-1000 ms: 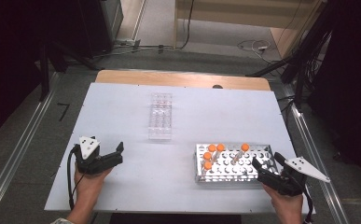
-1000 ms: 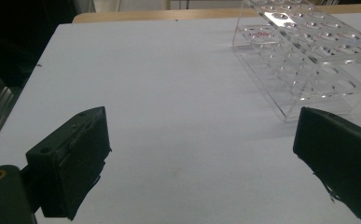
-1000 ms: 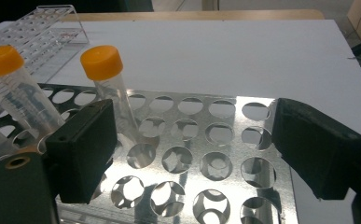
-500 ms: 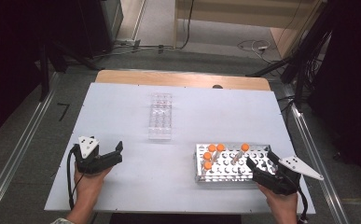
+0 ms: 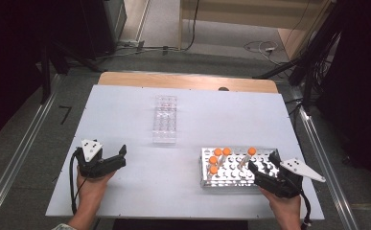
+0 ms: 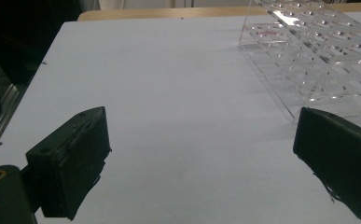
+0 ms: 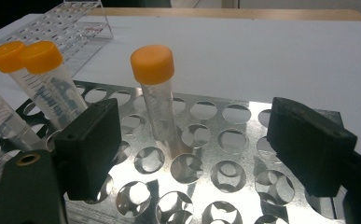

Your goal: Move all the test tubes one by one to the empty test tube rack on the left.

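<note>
Right hand-held gripper (image 7: 192,149) spread wide over the metal rack (image 5: 207,179), jaws either side of a lone orange-capped tube (image 7: 157,93), not yet touching it. That tube stands upright in its hole, apart from the others. In the high view the same tube (image 5: 246,157) sits toward the rack's right half, with four more capped tubes (image 5: 217,159) clustered at the left end. Left hand-held gripper (image 6: 201,154) also spread, holding nothing, low over bare tabletop (image 5: 140,191) with the clear rack (image 6: 318,51) ahead and to its right. The clear rack (image 5: 165,119) looks empty: no tubes in it that I can make out. My read: the transfer has hardly begun. All five tubes remain in the metal rack, none gripped. First pinch is the step in hand; lifting and seating in the clear rack remain.
</note>
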`<state>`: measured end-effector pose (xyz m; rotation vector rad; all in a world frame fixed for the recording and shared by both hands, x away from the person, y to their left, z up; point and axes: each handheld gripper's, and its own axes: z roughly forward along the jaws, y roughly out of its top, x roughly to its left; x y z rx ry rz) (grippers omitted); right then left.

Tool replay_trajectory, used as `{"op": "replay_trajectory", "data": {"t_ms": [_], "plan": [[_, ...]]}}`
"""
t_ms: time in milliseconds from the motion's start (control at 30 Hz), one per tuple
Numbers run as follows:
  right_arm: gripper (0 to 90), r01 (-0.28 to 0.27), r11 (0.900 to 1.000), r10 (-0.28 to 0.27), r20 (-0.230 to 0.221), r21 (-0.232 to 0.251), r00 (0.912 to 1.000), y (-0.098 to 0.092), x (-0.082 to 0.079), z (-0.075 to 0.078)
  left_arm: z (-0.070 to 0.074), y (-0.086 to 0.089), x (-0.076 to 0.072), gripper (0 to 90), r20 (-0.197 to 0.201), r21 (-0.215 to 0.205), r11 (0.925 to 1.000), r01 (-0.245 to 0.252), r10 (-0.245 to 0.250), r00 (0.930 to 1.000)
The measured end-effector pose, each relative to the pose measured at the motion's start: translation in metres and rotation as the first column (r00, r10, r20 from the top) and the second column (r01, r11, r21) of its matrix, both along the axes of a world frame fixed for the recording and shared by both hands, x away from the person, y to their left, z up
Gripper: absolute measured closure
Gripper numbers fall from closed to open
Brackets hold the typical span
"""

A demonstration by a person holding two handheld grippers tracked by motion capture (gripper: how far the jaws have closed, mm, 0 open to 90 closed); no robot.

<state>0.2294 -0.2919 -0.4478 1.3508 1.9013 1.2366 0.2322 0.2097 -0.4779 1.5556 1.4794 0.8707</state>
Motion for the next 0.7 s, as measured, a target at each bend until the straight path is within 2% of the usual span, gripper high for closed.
{"op": "replay_trajectory", "data": {"t_ms": [433,700], "plan": [[18.2,-0.010,1.000,0.010,0.000,-0.001,0.9999,0.0051,0.0051,-0.0007,-0.0004,0.0007,0.0009,4.8,0.004,-0.005,1.0000,-0.005,0.005,1.0000],[27.4,-0.025,1.000,0.025,0.008,-0.002,0.9997,0.0081,0.0071,-0.0023,-0.0006,0.0000,0.0014,4.8,0.003,-0.002,1.0000,-0.002,0.002,1.0000]]}}
